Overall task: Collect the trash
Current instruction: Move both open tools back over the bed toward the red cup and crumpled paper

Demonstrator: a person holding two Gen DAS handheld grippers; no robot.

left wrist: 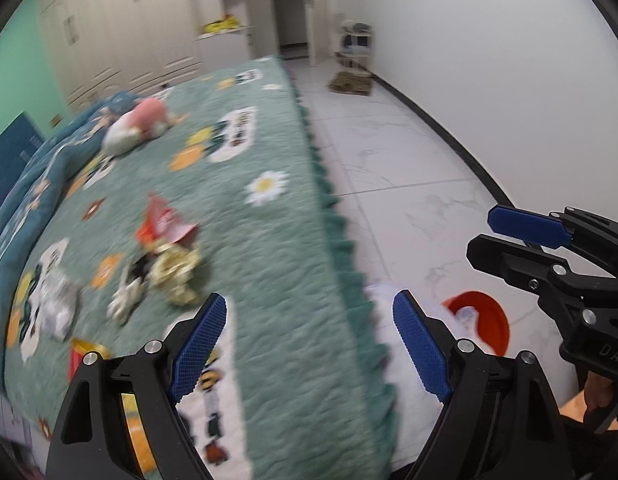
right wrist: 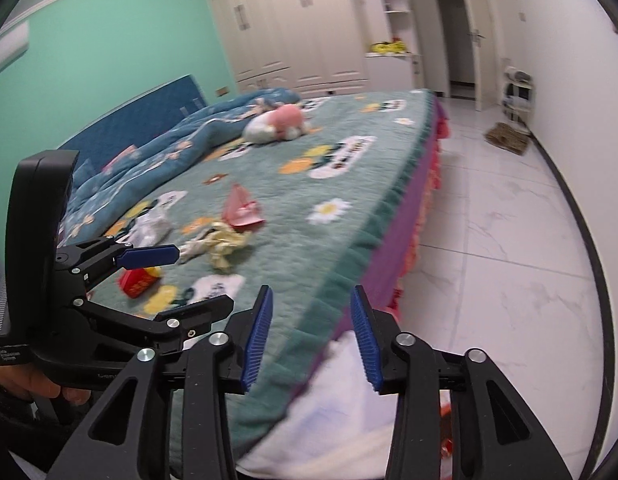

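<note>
Left gripper (left wrist: pixel 309 344) wide, empty; right gripper (right wrist: pixel 311 336) part open, empty. Wrappers (left wrist: pixel 165 256) lie mid-left on the bed (left wrist: pixel 277 208); orange bin (left wrist: pixel 479 320) sits lower right. Risk: blurred view, pads may snag the blanket instead of a wrapper.

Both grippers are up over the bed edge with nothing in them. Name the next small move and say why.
Probably reach the left gripper forward and down toward the crumpled yellowish wrapper, the nearest of the scraps on the green blanket. Its fingers stand wide apart and empty, and litter is still scattered there. The right gripper is empty too, but sits over the bed edge, further from the pile.
</note>
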